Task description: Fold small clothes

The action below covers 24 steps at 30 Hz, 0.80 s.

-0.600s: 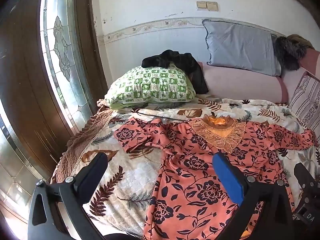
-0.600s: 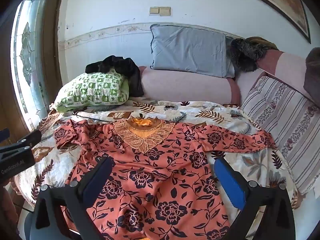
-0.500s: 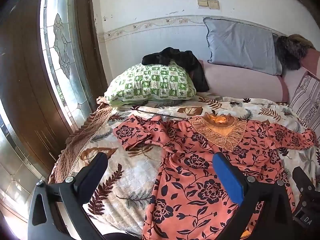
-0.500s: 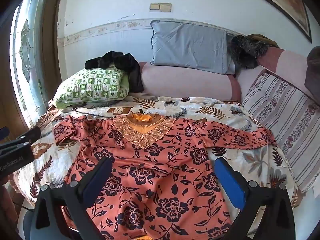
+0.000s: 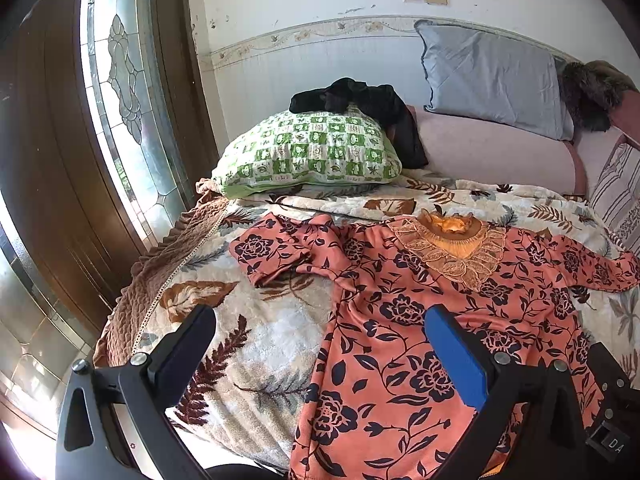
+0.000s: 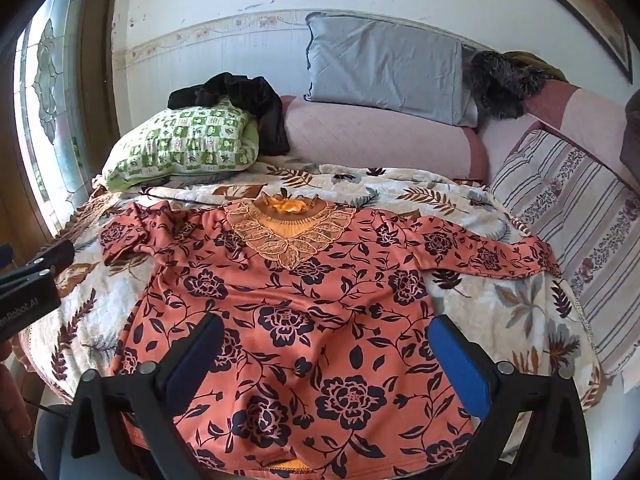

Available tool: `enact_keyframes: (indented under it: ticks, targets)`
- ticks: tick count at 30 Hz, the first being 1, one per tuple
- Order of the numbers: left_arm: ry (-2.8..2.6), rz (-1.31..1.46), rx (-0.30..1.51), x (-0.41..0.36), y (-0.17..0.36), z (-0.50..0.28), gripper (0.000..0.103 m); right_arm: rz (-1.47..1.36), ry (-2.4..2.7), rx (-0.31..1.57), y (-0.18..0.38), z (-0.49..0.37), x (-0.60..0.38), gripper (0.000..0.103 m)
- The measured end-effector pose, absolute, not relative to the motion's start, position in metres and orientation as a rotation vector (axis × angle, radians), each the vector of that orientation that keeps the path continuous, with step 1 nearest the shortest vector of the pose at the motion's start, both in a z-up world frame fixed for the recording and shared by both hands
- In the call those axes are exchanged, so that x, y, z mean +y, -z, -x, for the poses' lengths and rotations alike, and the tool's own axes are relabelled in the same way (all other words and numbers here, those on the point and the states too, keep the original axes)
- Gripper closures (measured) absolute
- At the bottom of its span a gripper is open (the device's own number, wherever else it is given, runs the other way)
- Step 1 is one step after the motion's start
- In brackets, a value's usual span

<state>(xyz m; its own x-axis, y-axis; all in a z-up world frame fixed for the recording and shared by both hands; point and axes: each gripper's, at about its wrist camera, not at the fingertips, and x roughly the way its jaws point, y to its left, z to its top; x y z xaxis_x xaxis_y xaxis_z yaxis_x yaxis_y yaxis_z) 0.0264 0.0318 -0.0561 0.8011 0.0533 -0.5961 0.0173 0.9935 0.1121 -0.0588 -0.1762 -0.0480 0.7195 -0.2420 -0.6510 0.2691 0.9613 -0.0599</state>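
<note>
Lettering reading "enRobot_AI" showed on the left tool's (image 5: 320,356) casing, and "DA" on the right tool's (image 6: 326,354) casing. Both tools tilted downward above the orange floral top (image 6: 320,300), fingers spread wide, gripping nothing. That top lay flat on the bed's leaf-print blanket (image 5: 260,344), in front of the green checked pillow (image 5: 312,152).

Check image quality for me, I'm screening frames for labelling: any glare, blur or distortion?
Left wrist view: window is bright, washed out low at left; wall border bows from fisheye; blouse sharp. Right wrist view: dark corners, same curving, blouse evenly lit, no blur.
</note>
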Motion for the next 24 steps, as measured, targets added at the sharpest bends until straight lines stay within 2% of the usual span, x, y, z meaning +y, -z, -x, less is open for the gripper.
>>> enact_keyframes:
  ticks: [24]
  targets:
    - [-0.015,-0.106,0.662,0.035,0.066,-0.033,0.000,-0.022,0.269,0.742,0.055,0.051,-0.167,0.000]
